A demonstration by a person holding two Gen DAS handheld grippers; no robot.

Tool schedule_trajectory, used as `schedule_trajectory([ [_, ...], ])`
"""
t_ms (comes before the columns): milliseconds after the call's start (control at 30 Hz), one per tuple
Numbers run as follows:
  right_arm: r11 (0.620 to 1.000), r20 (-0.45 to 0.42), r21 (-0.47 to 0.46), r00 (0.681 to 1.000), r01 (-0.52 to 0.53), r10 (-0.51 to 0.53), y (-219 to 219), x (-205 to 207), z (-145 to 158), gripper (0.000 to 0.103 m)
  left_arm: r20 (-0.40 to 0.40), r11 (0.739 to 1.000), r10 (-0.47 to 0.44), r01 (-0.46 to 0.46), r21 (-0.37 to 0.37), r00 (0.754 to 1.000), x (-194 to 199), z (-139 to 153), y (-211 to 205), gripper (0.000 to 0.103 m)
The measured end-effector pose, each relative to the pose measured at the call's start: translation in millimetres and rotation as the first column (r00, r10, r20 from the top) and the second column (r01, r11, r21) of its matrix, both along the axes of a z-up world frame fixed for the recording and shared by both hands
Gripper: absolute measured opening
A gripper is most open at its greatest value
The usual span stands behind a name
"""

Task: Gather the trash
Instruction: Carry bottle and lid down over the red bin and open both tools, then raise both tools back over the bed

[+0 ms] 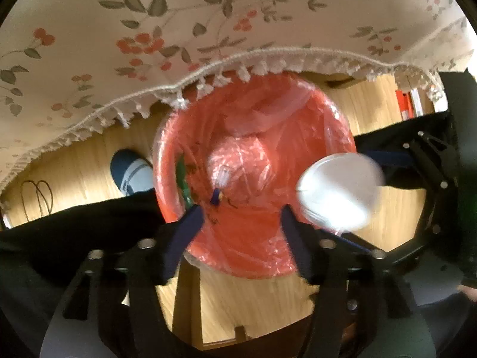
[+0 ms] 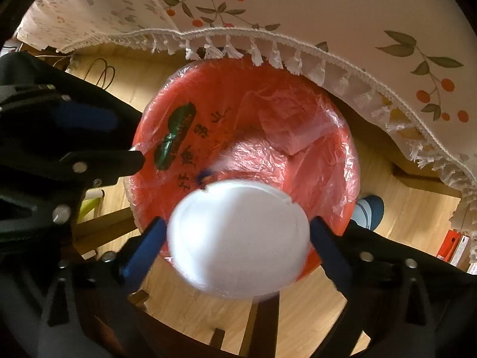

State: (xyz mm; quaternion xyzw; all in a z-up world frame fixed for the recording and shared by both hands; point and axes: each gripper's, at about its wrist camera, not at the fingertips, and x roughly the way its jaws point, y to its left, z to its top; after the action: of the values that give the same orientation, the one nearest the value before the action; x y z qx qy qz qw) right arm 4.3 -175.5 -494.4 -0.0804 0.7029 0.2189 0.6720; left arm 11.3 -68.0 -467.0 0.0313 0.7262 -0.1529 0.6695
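**Both tools over the red bin, white lid between the right tool's fingers**

Left wrist view: the left tool (image 1: 241,216) points almost straight down over the red bin (image 1: 253,247), which stands on the wood floor (image 1: 83,164) w/ a clear plastic liner (image 1: 247,155) inside. The tool's blue fingers (image 1: 190,223) stand apart w/ nothing between them; only the bin's inside shows in the gap. A small blue scrap (image 1: 215,197) lies low in the liner, a green label near the bin's left wall. A round white lid (image 1: 337,191), blurred, sits right of this tool, over the bin's right rim. The right tool (image 1: 429,179) shows at the right edge as dark linkage. The floral tablecloth (image 1: 208,18) w/ tassel fringe hangs over the top of the view. A shoe (image 1: 131,173) is on the floor left of the bin, dark trouser cloth below it.

Right wrist view: the right tool (image 2: 237,232) also points down over the bin (image 2: 337,217). The white lid (image 2: 238,238), blurred, fills the space between its blue fingers (image 2: 146,247). The jaws stand wide; can't tell if the pads touch the lid's edge. The lid is above the bin's near rim. The liner (image 2: 286,125) bears a green label & dark print. The left tool (image 2: 89,137) shows at left; tablecloth (image 2: 357,15) across the top; shoe (image 2: 369,208) right of the bin.
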Motion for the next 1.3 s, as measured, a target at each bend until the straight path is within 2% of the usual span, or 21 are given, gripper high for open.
schedule_trajectory([
  [167,1.0,0.001,-0.016,1.0,0.021,-0.021,-3.7,7.4,-1.2,0.098,0.017,0.999,0.032,-0.032,-0.003,0.999,1.7,4.7,4.4,0.065],
  [400,0.997,0.053,0.003,0.995,0.082,-0.082,-17.2,12.5,14.9,0.098,0.099,0.993,0.115,-0.114,-0.009,0.988,3.8,22.1,17.4,0.075],
  [467,0.993,0.098,0.021,0.989,0.114,-0.116,-23.0,13.7,26.0,0.098,0.135,0.99,0.139,-0.137,-0.02,0.981,3.4,30.4,22.3,0.076],
  [600,0.986,0.219,0.047,0.962,0.159,-0.165,-32.1,14.0,55.3,0.098,0.257,0.98,0.196,-0.195,-0.03,0.946,-1.0,57.2,30.2,0.084],
  [667,0.985,0.27,0.055,0.947,0.166,-0.175,-34.0,13.3,69.3,0.098,0.308,0.98,0.198,-0.199,-0.028,0.931,-2.3,71.9,31.3,0.084],
  [800,0.984,0.407,0.061,0.896,0.167,-0.177,-37.8,10.6,108.5,0.098,0.406,0.985,0.135,-0.167,0.045,0.904,0.4,106.3,32.3,0.088],
  [867,0.983,0.48,0.061,0.859,0.171,-0.179,-42.7,11.4,133.6,0.098,0.437,0.983,0.123,-0.169,0.07,0.891,5.0,124.5,34.8,0.092],
  [967,0.977,0.557,0.095,0.804,0.189,-0.21,-52.4,20.7,171.6,0.098,0.512,0.979,0.115,-0.185,0.087,0.851,12.0,159.4,37.8,0.097],
  [1000,0.973,0.579,0.117,0.783,0.198,-0.229,-56.8,26.7,186.7,0.098,0.542,0.978,0.118,-0.191,0.08,0.832,18.0,174.9,37.6,0.097],
  [1200,0.959,0.673,0.189,0.684,0.21,-0.283,-69.0,66.0,249.0,0.098,0.615,0.981,0.145,-0.194,0.014,0.775,63.4,225.3,30.6,0.097],
  [1300,0.956,0.695,0.204,0.656,0.212,-0.294,-69.0,83.2,265.8,0.098,0.639,0.981,0.148,-0.194,0.003,0.755,100.1,237.1,21.2,0.097],
])
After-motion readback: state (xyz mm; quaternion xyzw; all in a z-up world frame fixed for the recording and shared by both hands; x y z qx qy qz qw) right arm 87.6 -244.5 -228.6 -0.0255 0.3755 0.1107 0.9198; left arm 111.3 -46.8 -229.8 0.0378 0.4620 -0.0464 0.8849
